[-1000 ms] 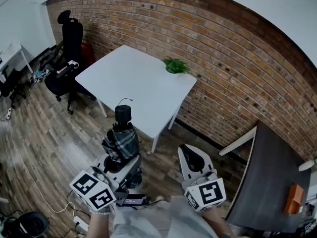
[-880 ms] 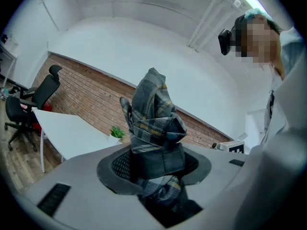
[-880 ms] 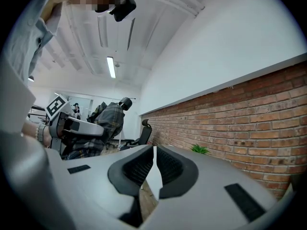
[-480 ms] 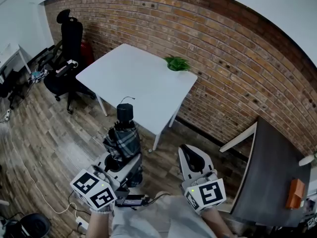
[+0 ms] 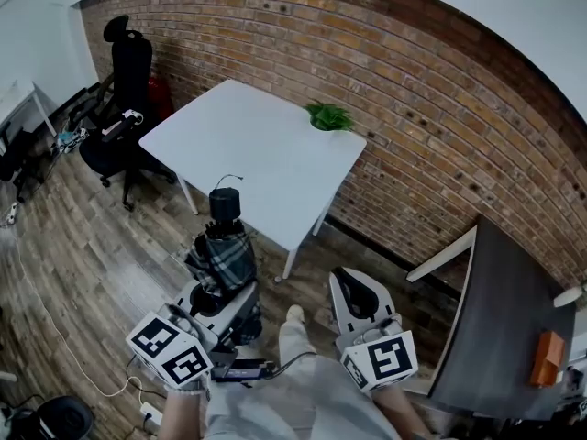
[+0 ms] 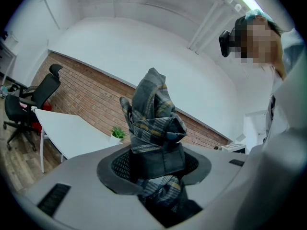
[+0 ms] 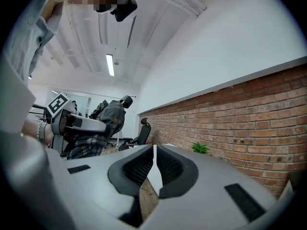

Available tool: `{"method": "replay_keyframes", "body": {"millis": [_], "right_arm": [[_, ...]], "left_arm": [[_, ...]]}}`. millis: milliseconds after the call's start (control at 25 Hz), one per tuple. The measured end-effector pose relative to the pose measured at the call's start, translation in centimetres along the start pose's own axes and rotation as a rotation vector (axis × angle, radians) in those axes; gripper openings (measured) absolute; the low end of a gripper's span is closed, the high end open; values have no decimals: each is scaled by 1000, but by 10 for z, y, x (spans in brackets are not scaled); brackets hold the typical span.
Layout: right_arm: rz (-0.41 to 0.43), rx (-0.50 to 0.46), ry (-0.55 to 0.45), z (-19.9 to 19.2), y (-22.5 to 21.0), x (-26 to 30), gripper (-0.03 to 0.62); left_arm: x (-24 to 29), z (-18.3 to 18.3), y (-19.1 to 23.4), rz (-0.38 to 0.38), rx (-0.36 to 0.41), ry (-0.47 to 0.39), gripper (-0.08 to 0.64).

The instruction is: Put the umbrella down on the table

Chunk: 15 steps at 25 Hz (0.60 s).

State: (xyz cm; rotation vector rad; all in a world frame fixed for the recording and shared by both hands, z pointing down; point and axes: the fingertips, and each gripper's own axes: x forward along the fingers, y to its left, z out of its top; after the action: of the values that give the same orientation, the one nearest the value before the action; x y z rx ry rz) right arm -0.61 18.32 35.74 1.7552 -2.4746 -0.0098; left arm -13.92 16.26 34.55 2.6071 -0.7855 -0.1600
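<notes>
Your left tool (image 5: pixel 223 302) is clamped around the folded plaid umbrella (image 5: pixel 222 250), carrying it handle-up over the floor, short of the white bench (image 5: pixel 240 149) where it belongs. Your right tool (image 5: pixel 359 293) rides alongside, jaws together and empty, apparently unneeded.

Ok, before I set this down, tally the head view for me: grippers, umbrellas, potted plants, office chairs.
Grippers: 2, the left gripper and the right gripper
Umbrellas: 1, the folded plaid umbrella held in the left one
Potted plants: 1, the potted plant on the white table
Office chairs: 1, the black office chair
Total: 5
</notes>
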Motion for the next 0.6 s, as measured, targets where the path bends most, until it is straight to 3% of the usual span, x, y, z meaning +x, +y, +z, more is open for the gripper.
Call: {"method": "replay_keyframes", "body": {"millis": [280,600], "right_arm": [[26,6,-5,-5,-24,37,52],[61,24,-9,-9,-76,104,51]], "left_arm": [[30,4,24,20,2,6,210],[99,20,63,29,11,13,210]]}}
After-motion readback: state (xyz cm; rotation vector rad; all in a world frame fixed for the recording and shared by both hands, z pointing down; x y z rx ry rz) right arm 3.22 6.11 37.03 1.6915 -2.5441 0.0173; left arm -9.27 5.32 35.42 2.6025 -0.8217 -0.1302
